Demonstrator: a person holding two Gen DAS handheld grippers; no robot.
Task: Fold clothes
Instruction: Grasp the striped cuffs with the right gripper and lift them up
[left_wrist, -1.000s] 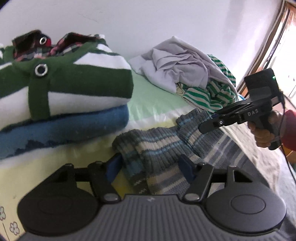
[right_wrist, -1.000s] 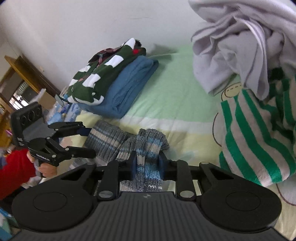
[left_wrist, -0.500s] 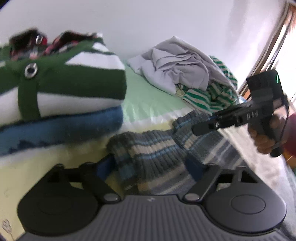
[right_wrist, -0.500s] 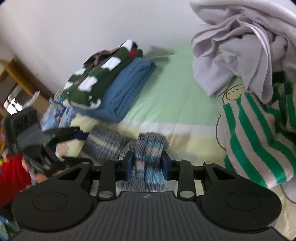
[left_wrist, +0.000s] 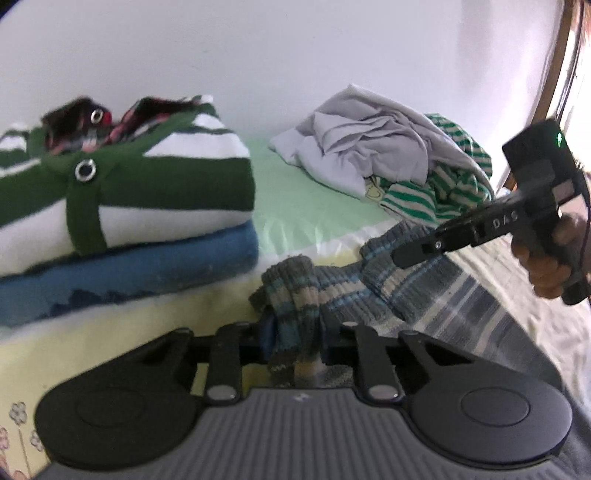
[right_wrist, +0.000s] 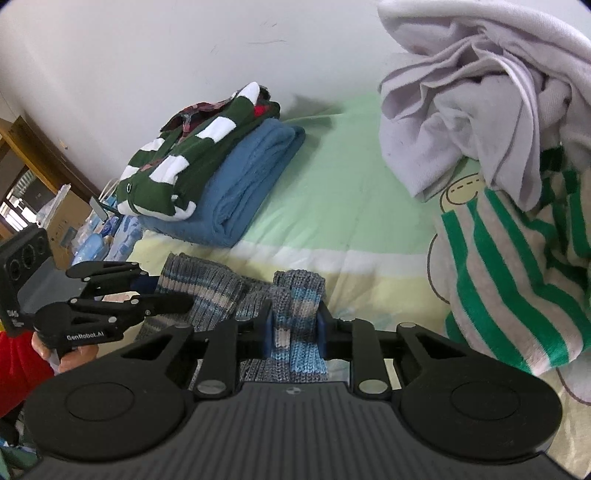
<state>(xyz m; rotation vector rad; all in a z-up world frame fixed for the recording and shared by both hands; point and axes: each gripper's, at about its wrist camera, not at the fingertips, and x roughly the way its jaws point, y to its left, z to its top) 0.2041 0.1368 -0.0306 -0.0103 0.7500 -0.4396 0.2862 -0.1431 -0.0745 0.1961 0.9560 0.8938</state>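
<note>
A grey-and-blue striped knit sweater (left_wrist: 369, 291) lies crumpled on the bed's front edge. My left gripper (left_wrist: 295, 332) has a bunched fold of it between its blue pads, and the jaws are closing on it. In the right wrist view, my right gripper (right_wrist: 295, 328) pinches another raised fold of the same sweater (right_wrist: 207, 288), and its jaws are also closing. Each gripper shows in the other's view: the right gripper (left_wrist: 413, 254) comes in from the right, and the left gripper (right_wrist: 162, 291) from the left. Both are held by hands.
A folded green-and-white striped sweater (left_wrist: 147, 184) sits on a folded blue garment (left_wrist: 129, 273) by the wall. A loose pile of a lilac garment (right_wrist: 461, 110) and a green-striped one (right_wrist: 498, 277) lies to the right. Bare green-yellow sheet (right_wrist: 332, 192) lies between them. Wooden shelves (right_wrist: 22, 155) stand at the far left.
My left jaws, earlier wide apart around the sweater's edge, have closed onto a gathered fold. The right gripper kept its fold, loosening slightly midway and tightening again.
</note>
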